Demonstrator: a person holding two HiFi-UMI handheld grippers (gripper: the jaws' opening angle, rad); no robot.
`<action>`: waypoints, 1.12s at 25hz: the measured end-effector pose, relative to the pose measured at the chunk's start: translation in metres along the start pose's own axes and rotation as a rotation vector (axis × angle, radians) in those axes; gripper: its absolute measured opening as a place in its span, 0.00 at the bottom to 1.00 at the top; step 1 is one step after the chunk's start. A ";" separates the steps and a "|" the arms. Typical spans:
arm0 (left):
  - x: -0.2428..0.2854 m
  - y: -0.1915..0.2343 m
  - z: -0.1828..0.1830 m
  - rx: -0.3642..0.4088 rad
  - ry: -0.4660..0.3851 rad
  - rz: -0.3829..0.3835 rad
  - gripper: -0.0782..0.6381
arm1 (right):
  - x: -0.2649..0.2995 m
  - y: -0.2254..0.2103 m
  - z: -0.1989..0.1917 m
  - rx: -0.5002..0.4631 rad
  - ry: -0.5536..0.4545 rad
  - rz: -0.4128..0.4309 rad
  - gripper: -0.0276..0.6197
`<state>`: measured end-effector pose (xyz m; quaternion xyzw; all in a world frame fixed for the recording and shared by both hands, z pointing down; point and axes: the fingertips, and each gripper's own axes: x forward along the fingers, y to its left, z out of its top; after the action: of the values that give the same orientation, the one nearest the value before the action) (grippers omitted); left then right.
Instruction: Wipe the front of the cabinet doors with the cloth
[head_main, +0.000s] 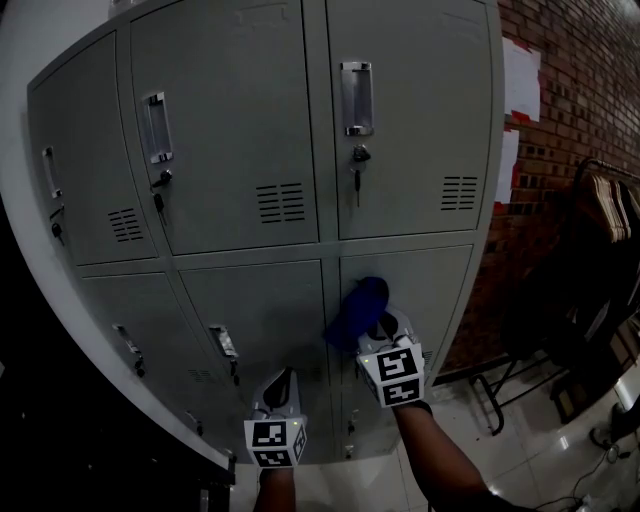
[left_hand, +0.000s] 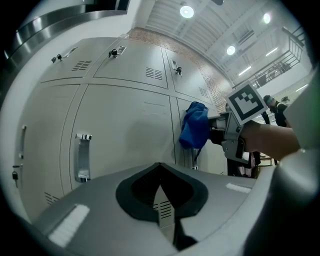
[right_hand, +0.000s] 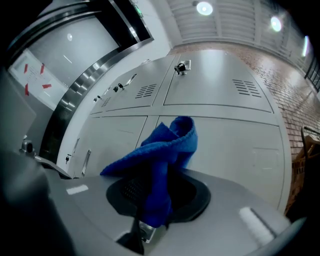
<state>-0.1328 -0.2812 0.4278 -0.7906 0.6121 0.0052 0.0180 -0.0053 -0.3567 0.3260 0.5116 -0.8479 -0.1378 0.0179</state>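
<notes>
The grey metal cabinet (head_main: 240, 120) fills the upper left and middle of the head view, with two rows of doors that carry handles, louvred vents and locks. The blue cloth (head_main: 358, 308) sits just right of centre in the lower half of that view. It is bunched up against the upper left corner of the lower right door (head_main: 430, 290), though none of the views settles whether it actually presses on the metal. The right claw (head_main: 383, 326) has its jaws closed on the cloth. In the right gripper view the cloth (right_hand: 162, 150) rises out of the right claw (right_hand: 159, 197) in a folded hump and droops toward the left of the frame. The left claw (head_main: 281, 381) is lower and to the left in the head view, in front of the lower middle door and apart from it. In the left gripper view the left claw (left_hand: 160, 175) has its jaws drawn together with only a sliver of gap and nothing held. The cloth (left_hand: 194, 125) appears at right of centre there, hanging from the right claw (left_hand: 212, 131). A brick wall (head_main: 570, 100) stands at the right edge of the head view.
</notes>
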 end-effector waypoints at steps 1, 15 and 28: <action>0.000 0.000 -0.001 -0.002 0.001 -0.001 0.13 | 0.000 0.000 0.000 -0.004 0.000 -0.002 0.18; 0.003 -0.014 -0.008 -0.010 0.013 -0.022 0.13 | -0.017 -0.043 -0.014 -0.023 0.048 -0.026 0.17; 0.004 -0.032 -0.011 0.009 0.024 -0.045 0.13 | -0.063 -0.154 -0.053 -0.008 0.121 -0.181 0.20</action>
<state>-0.1010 -0.2776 0.4392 -0.8040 0.5945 -0.0074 0.0146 0.1669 -0.3807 0.3448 0.5935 -0.7950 -0.1109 0.0584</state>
